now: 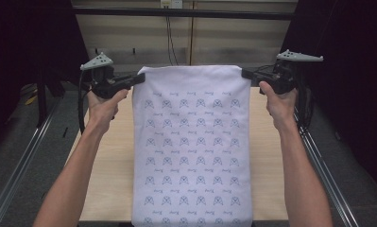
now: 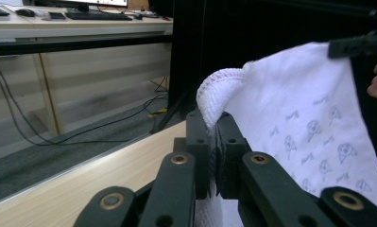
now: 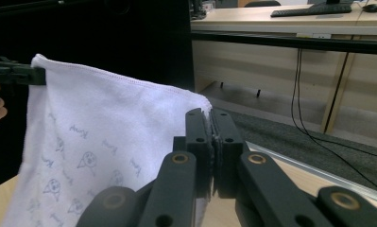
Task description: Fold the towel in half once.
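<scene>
A white cloth (image 1: 192, 142) printed with rows of small blue-grey motifs is held up by its two top corners above a pale wooden table (image 1: 269, 156). The left gripper (image 1: 140, 78) is clamped on the cloth's upper left corner, and the right gripper (image 1: 245, 73) is clamped on the upper right corner, so that the top hem is stretched nearly level between them. In the left gripper view, the jaws are seen pressed narrow together with a bunched, stitched corner of the cloth (image 2: 290, 118) pinched between them; the right gripper (image 2: 358, 46) is seen farther off at the other corner. In the right gripper view, the jaws are likewise closed tight on the hem of the cloth (image 3: 106, 137), with the left gripper (image 3: 16, 75) seen at the far corner. From the high view, the cloth is hung down over the middle of the table, its lower part reaching past the near edge. Bare tabletop is left on both sides of it. Each gripper is held in one hand (image 1: 103, 106), the forearms raised from the near side.
</scene>
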Demonstrator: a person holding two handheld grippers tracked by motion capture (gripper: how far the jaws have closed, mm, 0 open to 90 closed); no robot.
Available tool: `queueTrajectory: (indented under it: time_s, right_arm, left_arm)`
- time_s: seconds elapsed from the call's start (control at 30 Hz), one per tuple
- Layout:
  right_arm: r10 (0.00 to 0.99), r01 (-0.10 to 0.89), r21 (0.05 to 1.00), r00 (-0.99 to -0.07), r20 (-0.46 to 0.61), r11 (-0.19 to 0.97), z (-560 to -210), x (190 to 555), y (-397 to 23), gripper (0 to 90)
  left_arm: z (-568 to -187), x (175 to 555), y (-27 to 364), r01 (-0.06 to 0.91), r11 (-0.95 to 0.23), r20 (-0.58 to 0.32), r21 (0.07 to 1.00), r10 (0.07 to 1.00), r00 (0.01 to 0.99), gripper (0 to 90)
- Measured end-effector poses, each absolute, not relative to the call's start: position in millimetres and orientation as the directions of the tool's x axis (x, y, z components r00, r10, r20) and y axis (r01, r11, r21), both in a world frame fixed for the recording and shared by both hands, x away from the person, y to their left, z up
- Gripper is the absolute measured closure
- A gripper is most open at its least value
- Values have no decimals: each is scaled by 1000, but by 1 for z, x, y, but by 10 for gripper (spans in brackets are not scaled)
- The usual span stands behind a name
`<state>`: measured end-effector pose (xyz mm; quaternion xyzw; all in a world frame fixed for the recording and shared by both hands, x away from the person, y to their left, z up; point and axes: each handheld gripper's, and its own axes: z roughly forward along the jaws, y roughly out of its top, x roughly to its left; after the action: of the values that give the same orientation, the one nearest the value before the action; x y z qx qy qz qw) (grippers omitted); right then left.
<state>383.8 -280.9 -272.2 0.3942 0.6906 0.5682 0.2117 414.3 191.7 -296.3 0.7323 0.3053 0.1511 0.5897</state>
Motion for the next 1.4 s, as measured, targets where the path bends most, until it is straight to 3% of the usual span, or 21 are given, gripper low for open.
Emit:
queueTrajectory:
  time_s: [0.13, 0.37, 0.5, 0.7, 0.83, 1.0, 1.2, 1.4]
  right_arm:
    - [772, 342, 936, -615, 161, 78, -293, 368, -283, 879]
    - [711, 388, 910, -681, 175, 148, -342, 308, -283, 879]
    - [691, 420, 883, -702, 171, 209, -365, 267, -283, 878]
    - [667, 515, 827, -700, 255, 224, -413, 214, -284, 878]
    - [670, 525, 809, -703, 239, 264, -423, 185, -282, 878]
    - [656, 607, 735, -691, 301, 301, -458, 177, -275, 878]
    - [680, 643, 666, -681, 271, 379, -475, 177, -261, 879]
    - [686, 670, 585, -684, 248, 457, -487, 186, -249, 879]
  left_arm:
    - [-322, 394, 195, 288, -168, -133, 943, 603, 787, 867]
    - [-364, 339, 210, 299, -205, -140, 932, 558, 818, 867]
    - [-396, 303, 217, 364, -214, -201, 907, 540, 817, 867]
    - [-437, 258, 221, 451, -266, -280, 852, 495, 822, 866]
    - [-452, 235, 224, 496, -301, -321, 815, 479, 817, 866]
    - [-477, 220, 216, 545, -422, -317, 724, 498, 807, 866]
    - [-492, 227, 204, 587, -512, -329, 626, 510, 795, 864]
    - [-495, 237, 203, 598, -495, -347, 630, 510, 787, 865]
